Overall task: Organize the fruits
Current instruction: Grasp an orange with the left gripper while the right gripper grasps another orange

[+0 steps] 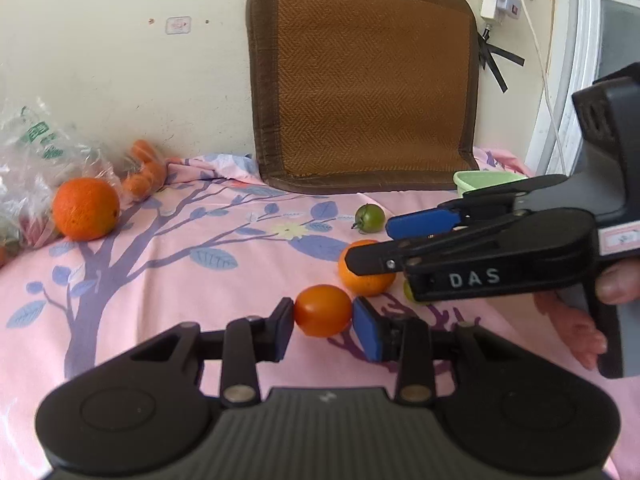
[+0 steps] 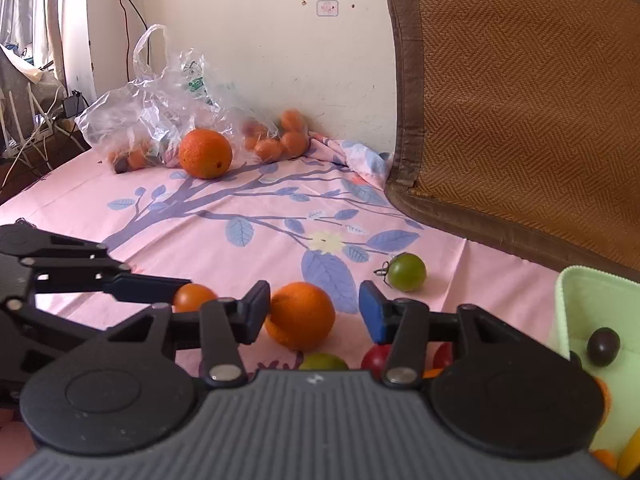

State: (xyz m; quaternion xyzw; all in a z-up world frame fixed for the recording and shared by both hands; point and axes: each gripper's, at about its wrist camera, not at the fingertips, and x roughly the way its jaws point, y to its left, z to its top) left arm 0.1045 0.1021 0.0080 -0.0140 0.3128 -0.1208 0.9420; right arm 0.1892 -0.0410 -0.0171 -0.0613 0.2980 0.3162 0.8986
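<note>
Left hand-held black gripper (image 1: 323, 312), its blue-padded fingers closed tight on a small orange-red tomato (image 1: 323, 310), holds the fruit just above a pink bedsheet printed with a purple tree and blue leaves (image 1: 168, 264). Right hand-held black gripper (image 2: 314, 312) hovers with its fingers spread apart around a round orange tangerine (image 2: 301, 316) resting on the sheet; the left pad sits just beside the fruit's skin, the right pad stands clear of it. From the left wrist view the right gripper (image 1: 378, 244) reaches in from the right edge, over that same tangerine (image 1: 366, 280).

A small green tomato with its stem attached (image 2: 407, 272) lies on the sheet beyond the tangerine, near the bottom edge of a brown woven rattan cushion (image 2: 520, 100) leaning against the cream wall. A pale green plastic basket (image 2: 576, 296) at the right holds a dark purple round fruit (image 2: 603, 347) and some orange and yellow pieces. A red and a yellow-green fruit peek out just under the right gripper's fingers.

Farther back, a large orange (image 2: 205, 153) sits in front of a crumpled clear plastic bag (image 2: 152, 108) holding more small orange fruit.
</note>
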